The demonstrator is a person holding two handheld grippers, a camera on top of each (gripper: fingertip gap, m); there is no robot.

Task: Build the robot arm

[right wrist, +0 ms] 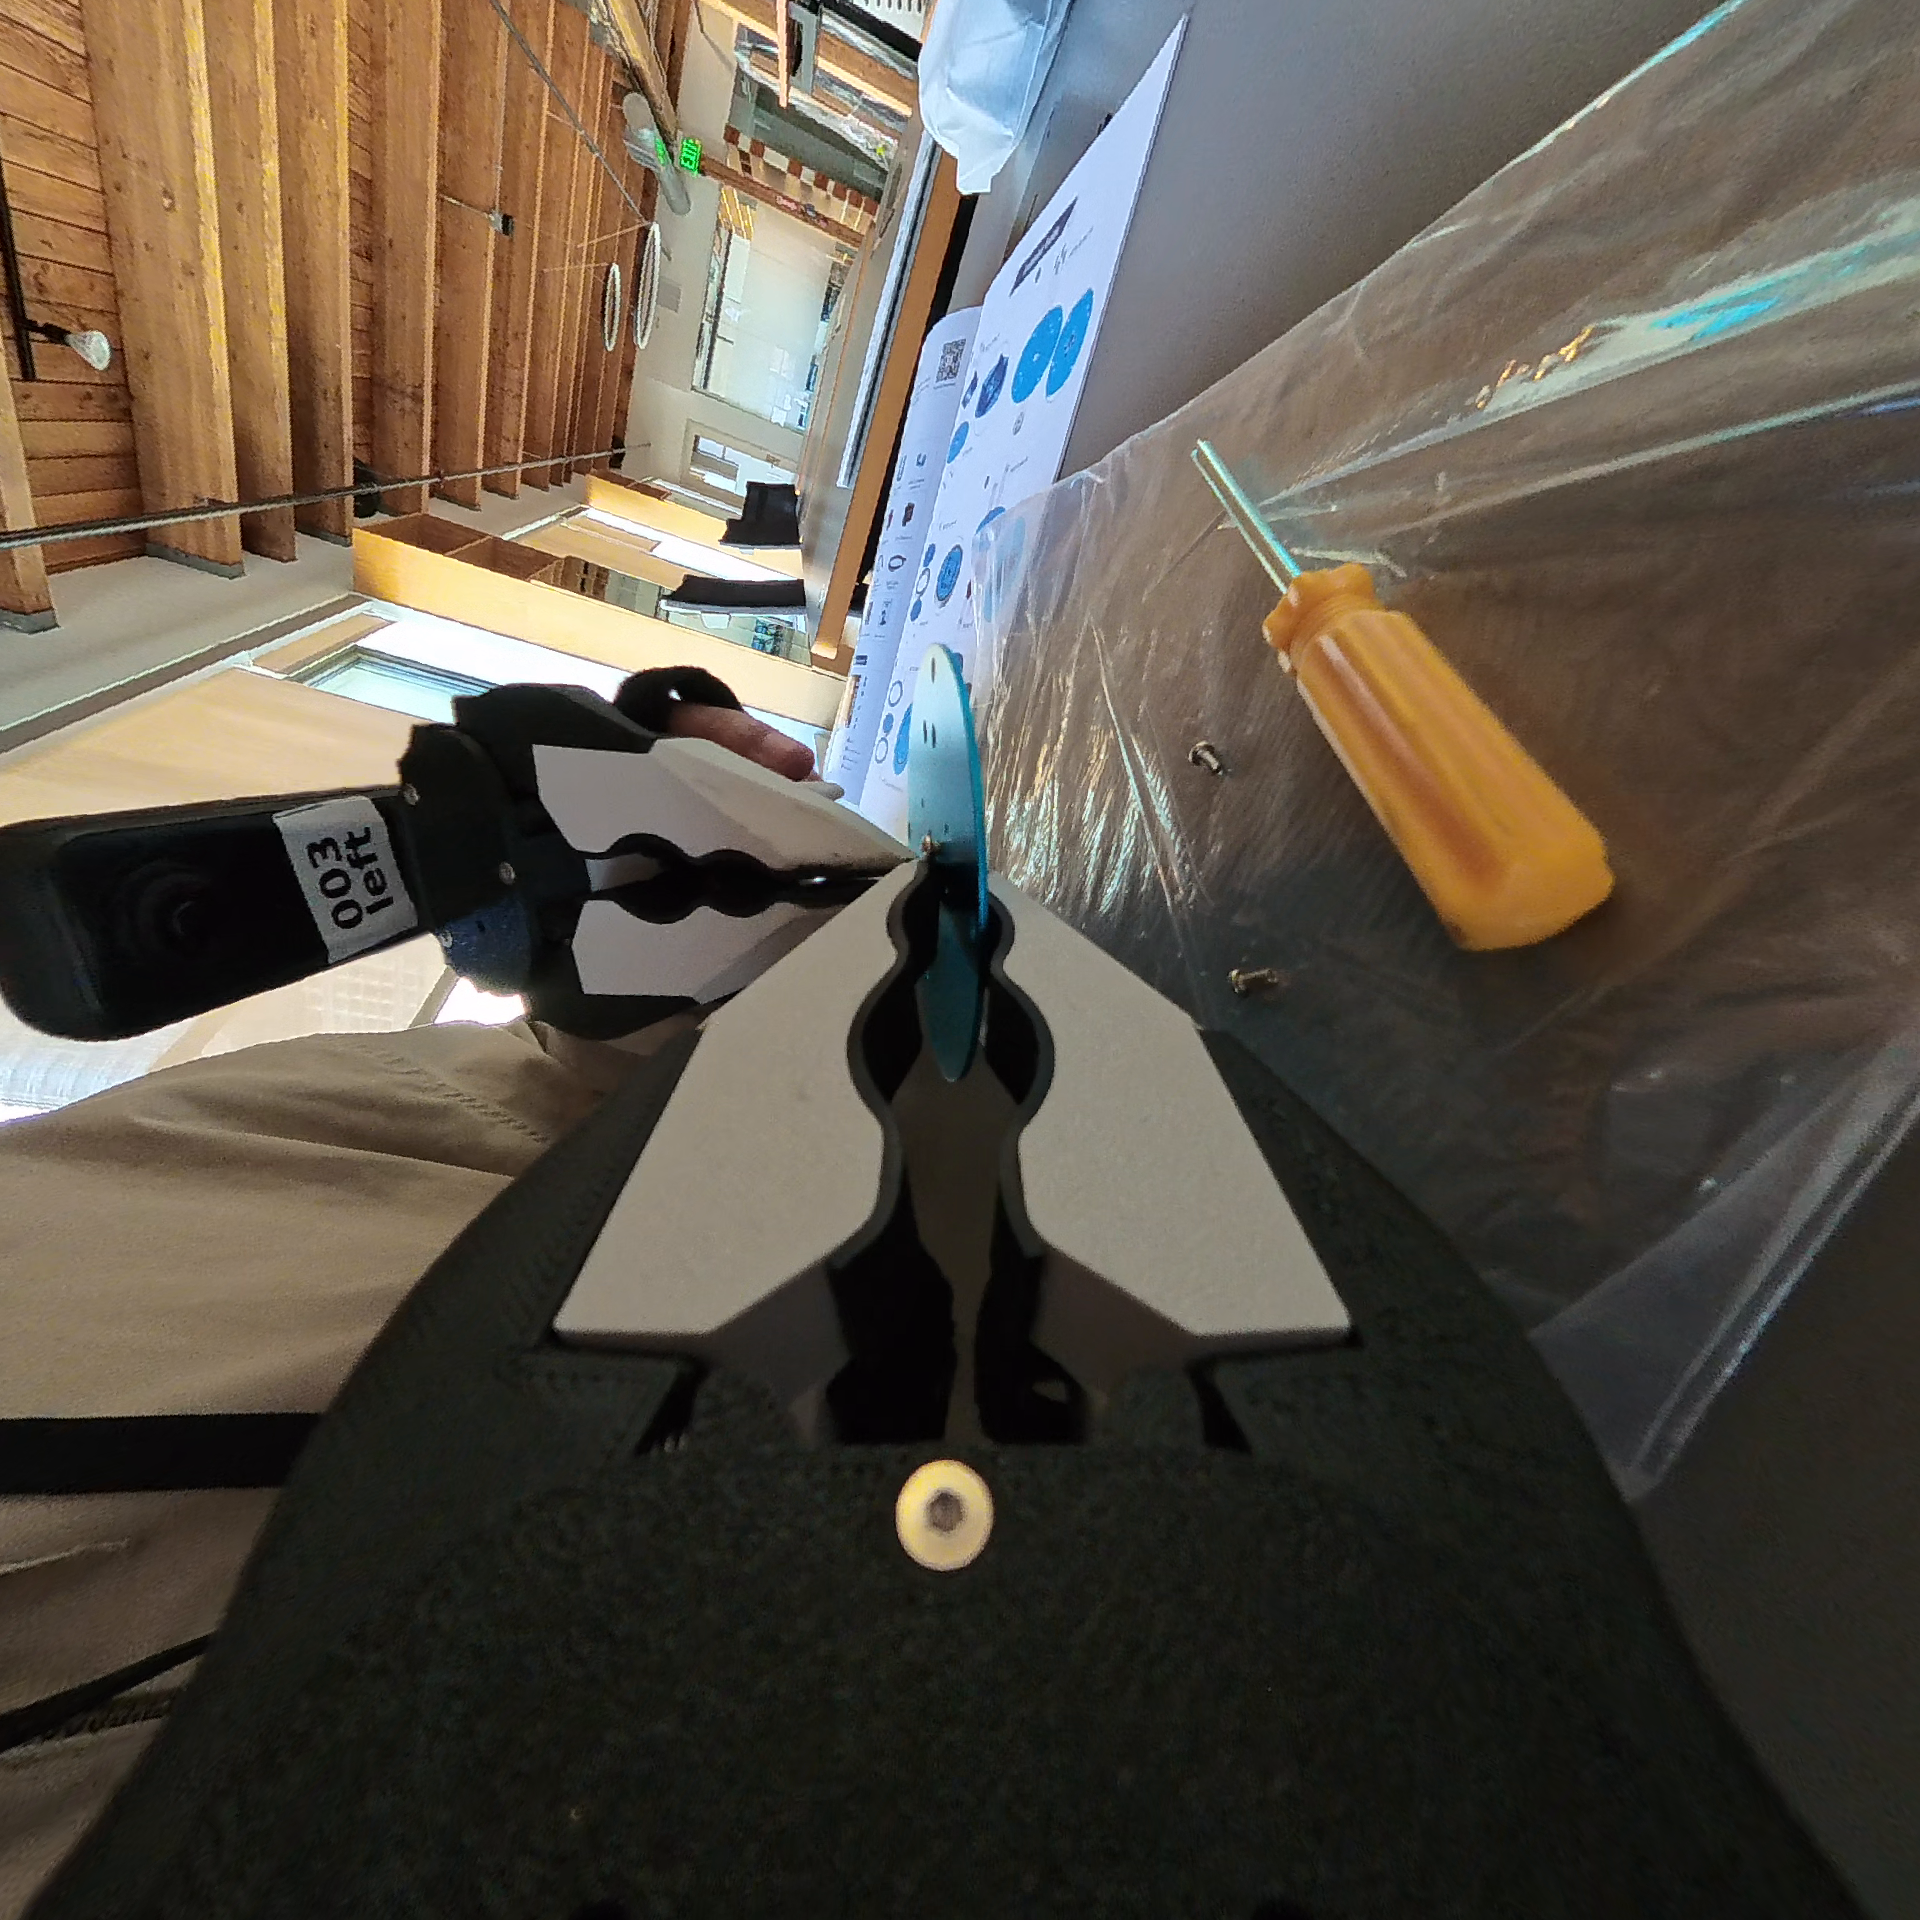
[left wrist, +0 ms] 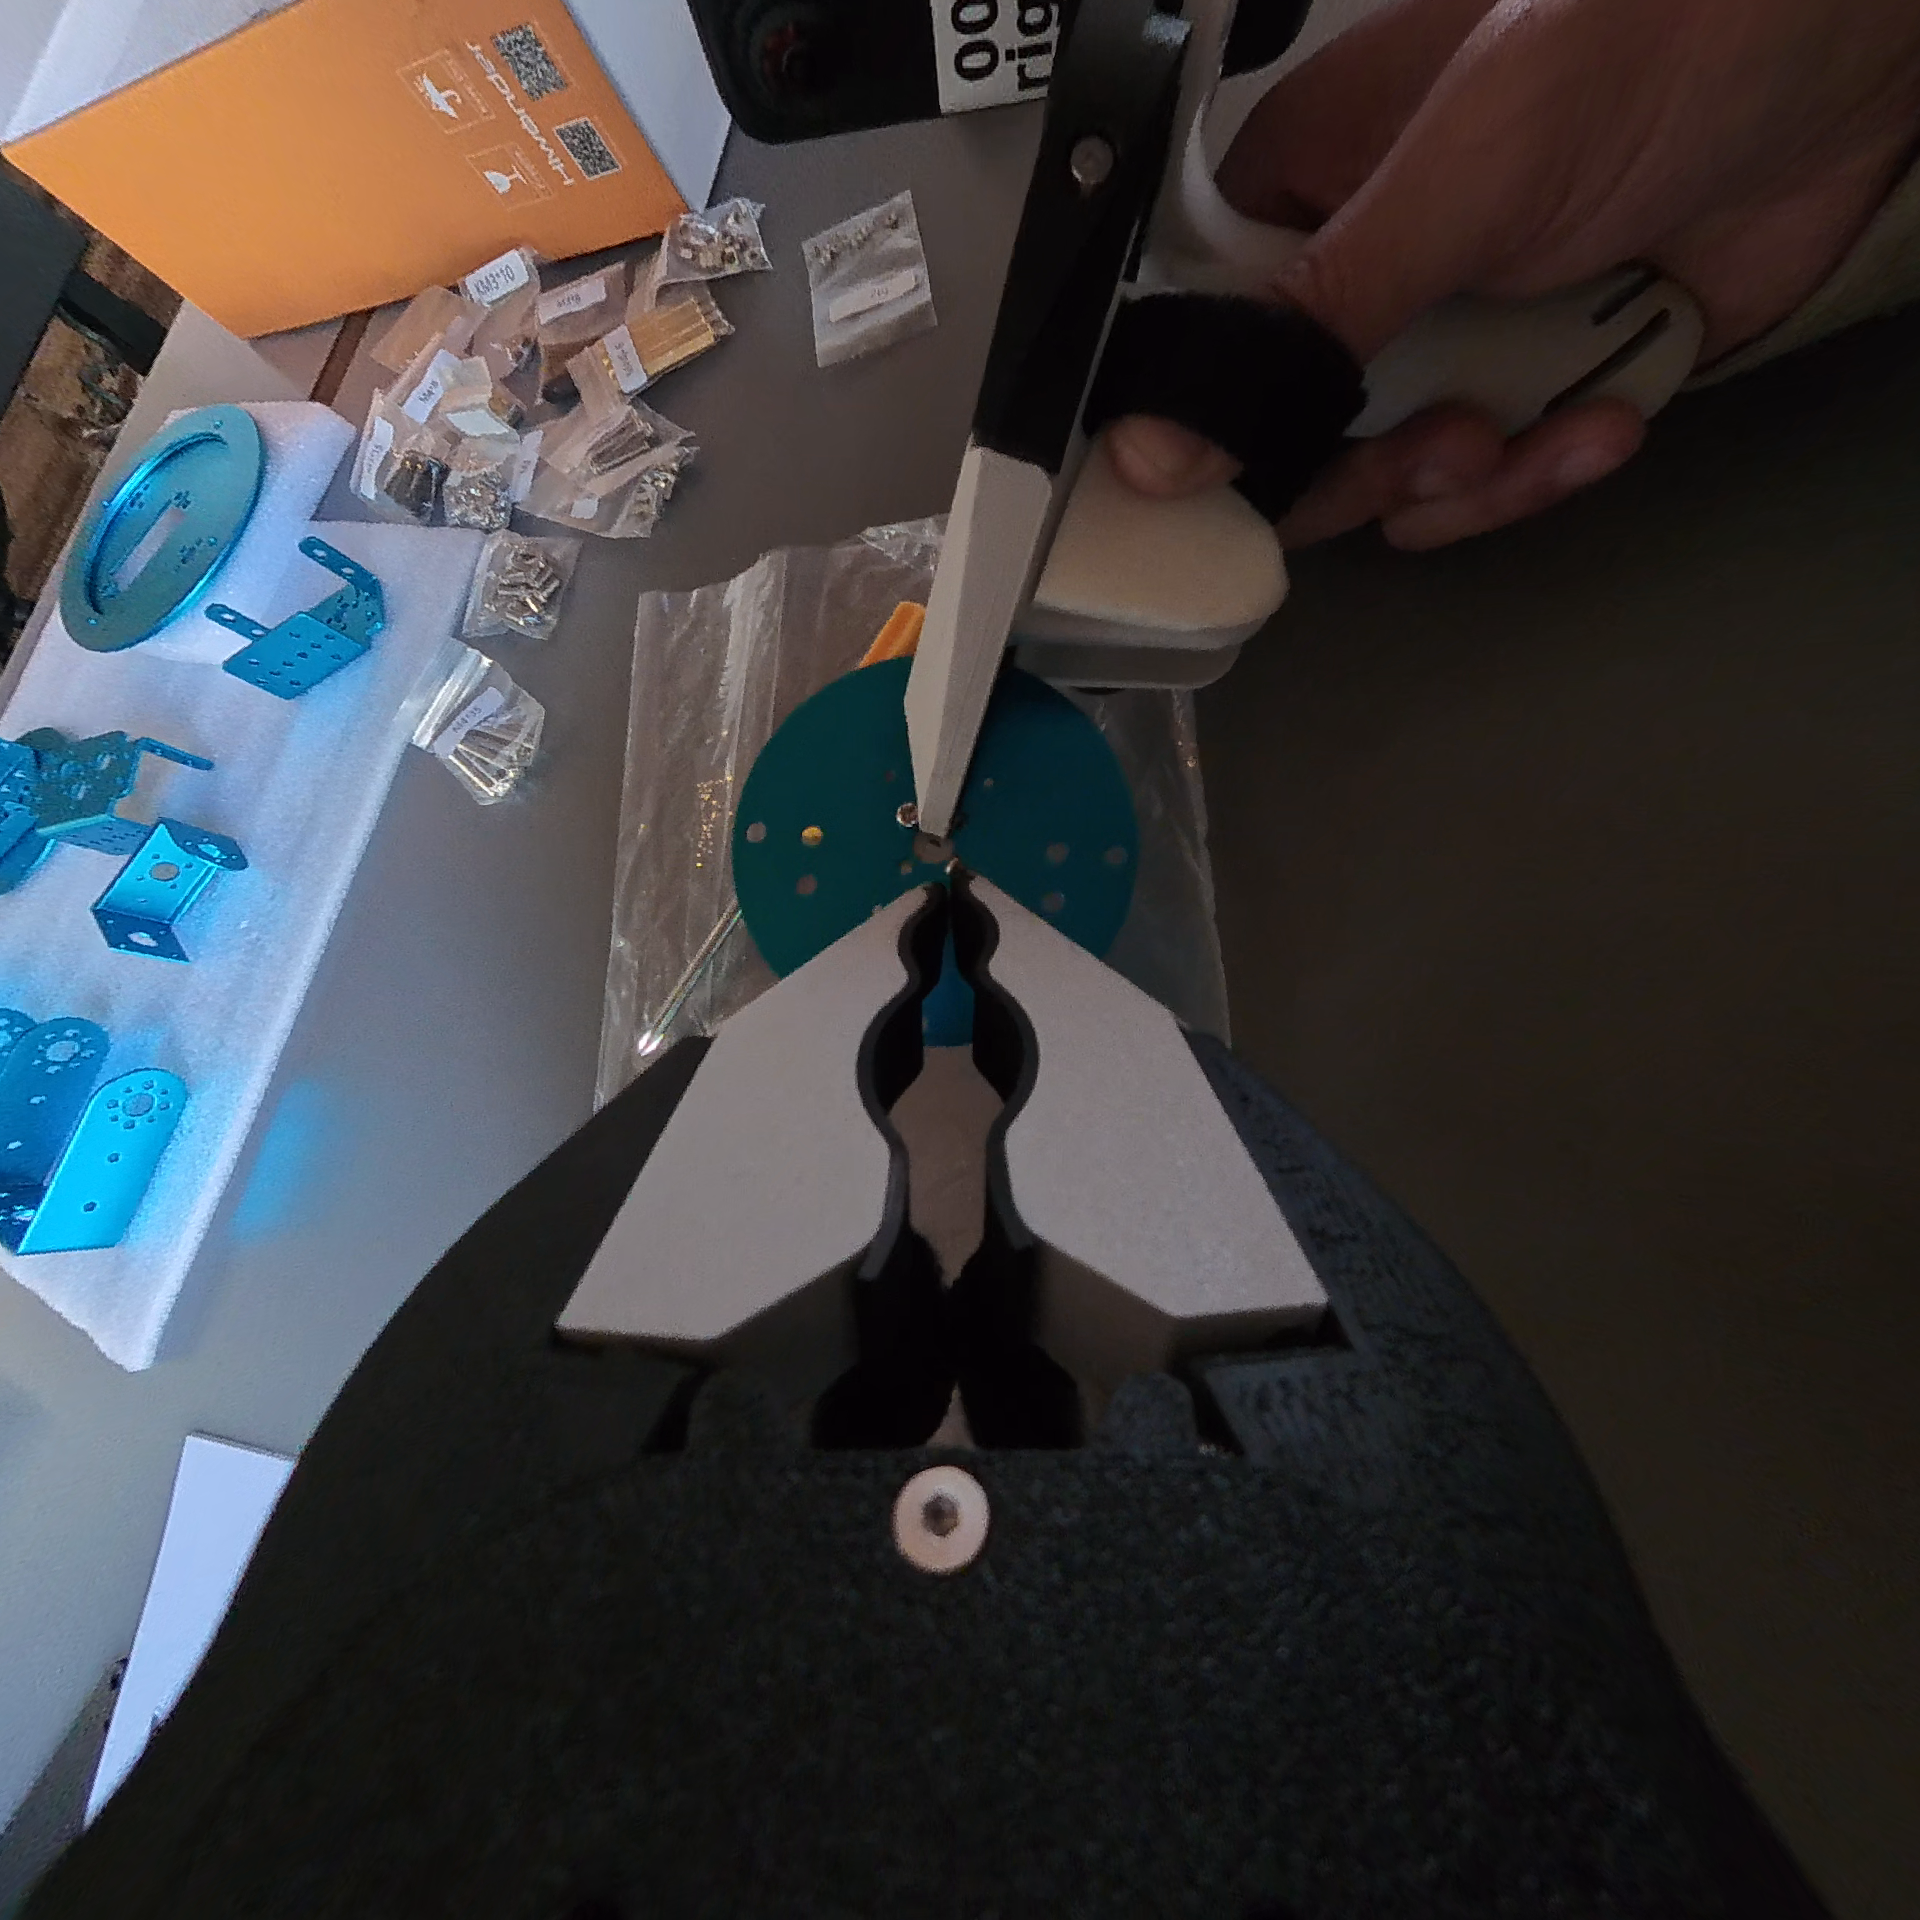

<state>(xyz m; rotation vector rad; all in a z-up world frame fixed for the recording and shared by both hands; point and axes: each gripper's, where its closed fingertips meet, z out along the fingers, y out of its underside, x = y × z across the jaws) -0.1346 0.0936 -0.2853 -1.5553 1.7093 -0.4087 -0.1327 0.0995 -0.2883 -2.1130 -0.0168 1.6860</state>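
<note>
Disc (right wrist: 951, 883) sat clamped edge-on in your right gripper (right wrist: 948, 883); your left gripper (left wrist: 948, 883), jaws nearly closed, pinched a small screw (left wrist: 940, 854) at its centre.

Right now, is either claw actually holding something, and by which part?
The right claw grips the round teal disc edge-on, reaching its middle. The left claw looks pinched shut at the centre, seemingly on a small screw; too tiny to confirm.

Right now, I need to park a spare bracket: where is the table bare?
Bare grey table lies between the white foam sheet and the clear plastic bag. Crowded: small clear screw bags beside the orange cardboard box, blue metal brackets on the foam.
</note>
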